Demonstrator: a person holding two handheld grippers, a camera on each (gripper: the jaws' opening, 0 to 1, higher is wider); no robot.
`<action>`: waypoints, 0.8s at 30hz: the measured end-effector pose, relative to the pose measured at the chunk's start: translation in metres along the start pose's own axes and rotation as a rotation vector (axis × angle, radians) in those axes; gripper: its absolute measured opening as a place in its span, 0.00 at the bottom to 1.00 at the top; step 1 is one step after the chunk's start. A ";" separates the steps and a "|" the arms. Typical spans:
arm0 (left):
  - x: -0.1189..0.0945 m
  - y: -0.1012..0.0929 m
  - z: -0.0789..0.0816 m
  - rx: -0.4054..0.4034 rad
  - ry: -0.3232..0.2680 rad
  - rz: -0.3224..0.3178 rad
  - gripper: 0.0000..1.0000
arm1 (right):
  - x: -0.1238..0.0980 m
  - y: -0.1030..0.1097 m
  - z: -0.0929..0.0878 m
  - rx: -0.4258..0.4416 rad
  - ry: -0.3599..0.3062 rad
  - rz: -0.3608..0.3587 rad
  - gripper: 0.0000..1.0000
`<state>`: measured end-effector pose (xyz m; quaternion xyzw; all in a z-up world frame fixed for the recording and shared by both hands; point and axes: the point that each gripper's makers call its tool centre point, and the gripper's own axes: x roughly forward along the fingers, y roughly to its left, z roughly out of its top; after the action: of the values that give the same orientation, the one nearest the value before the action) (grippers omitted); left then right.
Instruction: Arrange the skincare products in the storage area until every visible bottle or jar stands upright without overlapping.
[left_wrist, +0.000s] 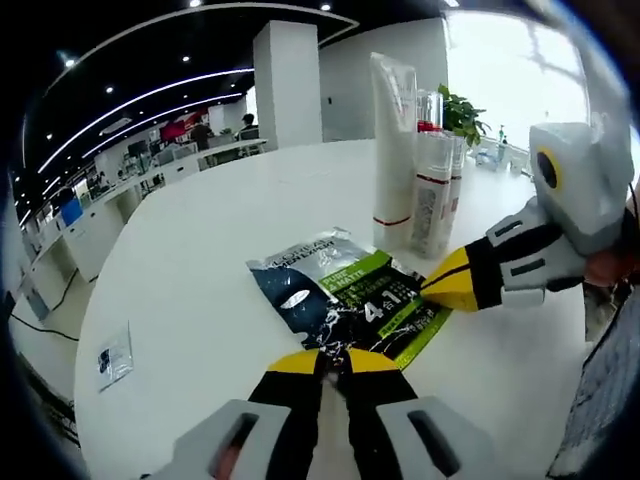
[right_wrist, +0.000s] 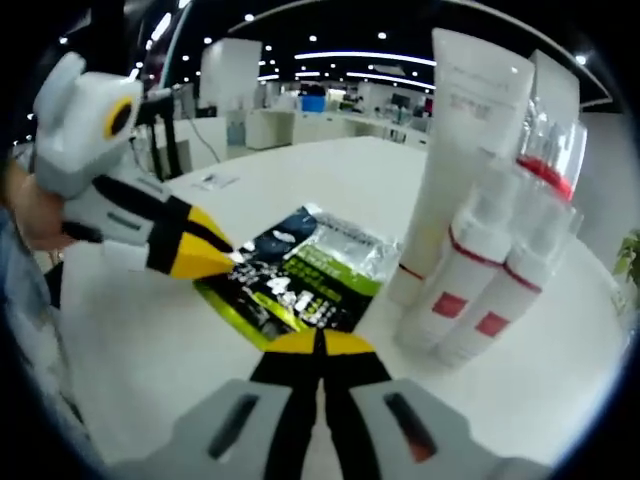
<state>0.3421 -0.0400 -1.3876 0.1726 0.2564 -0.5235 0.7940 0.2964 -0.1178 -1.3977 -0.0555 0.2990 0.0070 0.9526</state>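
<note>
A dark foil sachet with green print (left_wrist: 345, 290) (right_wrist: 300, 265) lies flat on the white table (left_wrist: 200, 250). My left gripper (left_wrist: 335, 358) (right_wrist: 228, 258) is shut on its near edge. My right gripper (left_wrist: 430, 290) (right_wrist: 320, 345) comes in from the right and is shut on the sachet's opposite edge. Just behind the sachet a tall white tube (left_wrist: 393, 140) (right_wrist: 455, 150) stands upright. Beside it stand two white spray bottles with red bands (left_wrist: 432, 190) (right_wrist: 470, 270), and clear-capped bottles behind them.
A small flat packet (left_wrist: 114, 355) (right_wrist: 215, 181) lies apart near the table's edge. A green plant (left_wrist: 462, 112) stands beyond the bottles. Office desks and a white pillar (left_wrist: 285, 85) lie far behind. A hand holds the left gripper (right_wrist: 30, 215).
</note>
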 end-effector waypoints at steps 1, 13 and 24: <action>-0.006 0.000 0.010 -0.013 -0.038 -0.009 0.12 | 0.000 0.000 0.000 0.002 -0.001 0.001 0.00; -0.074 0.038 0.045 0.056 -0.190 0.129 0.13 | 0.006 0.004 0.005 -0.007 0.002 0.015 0.01; -0.119 0.077 -0.002 0.082 -0.129 0.277 0.14 | 0.004 0.009 0.041 0.063 -0.071 0.051 0.09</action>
<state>0.3743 0.0800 -1.3189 0.2044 0.1569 -0.4292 0.8657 0.3228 -0.1044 -1.3675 -0.0178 0.2663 0.0237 0.9634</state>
